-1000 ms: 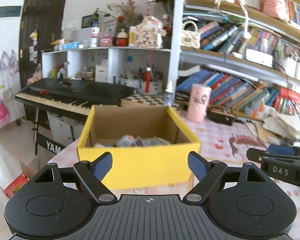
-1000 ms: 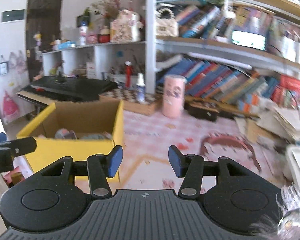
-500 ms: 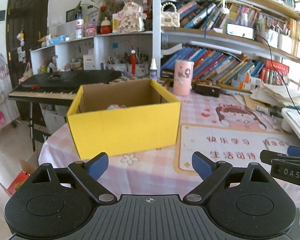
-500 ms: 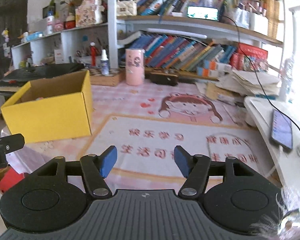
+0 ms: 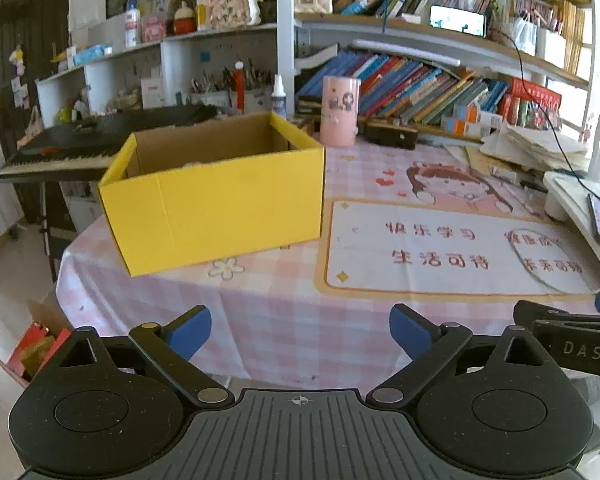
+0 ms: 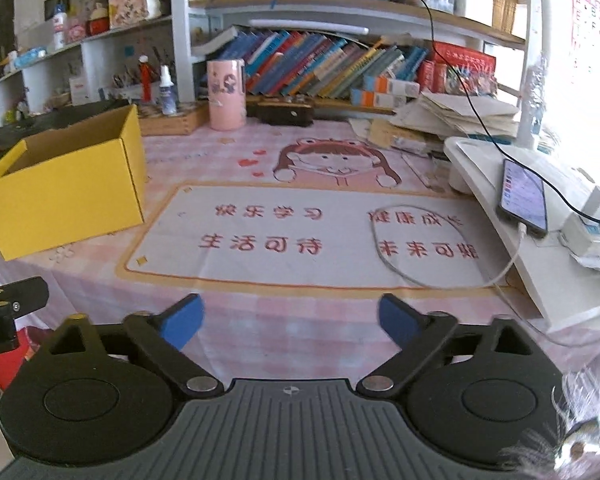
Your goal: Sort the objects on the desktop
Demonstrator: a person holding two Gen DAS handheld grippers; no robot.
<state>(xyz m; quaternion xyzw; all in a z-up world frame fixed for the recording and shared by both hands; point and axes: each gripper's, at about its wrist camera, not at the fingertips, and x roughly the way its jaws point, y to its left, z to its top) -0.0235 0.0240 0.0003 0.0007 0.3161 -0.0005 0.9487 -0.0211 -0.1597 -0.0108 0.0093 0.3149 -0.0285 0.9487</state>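
Observation:
A yellow cardboard box (image 5: 220,208) stands open-topped on the left part of the pink checked table (image 5: 284,320); what lies inside is hidden by its front wall. My left gripper (image 5: 300,330) hovers over the near table edge, well short of the box. Its jaws are opening and nothing is between them. The right view shows the same box (image 6: 68,188) at far left. My right gripper (image 6: 291,320) hangs over the cloth in front of the printed mat (image 6: 300,236), also opening with nothing between its blue pads.
A pink cup (image 6: 226,94) and a dark case (image 6: 280,114) stand at the back by rows of books. At right, a white riser (image 6: 540,264) carries a phone (image 6: 524,196) on a white cable (image 6: 396,268). A keyboard (image 5: 100,136) stands behind the box.
Both grippers have drawn back from the box toward the near table edge and sunk. The right jaws have spread from narrow to wide. The left jaws have widened a little.

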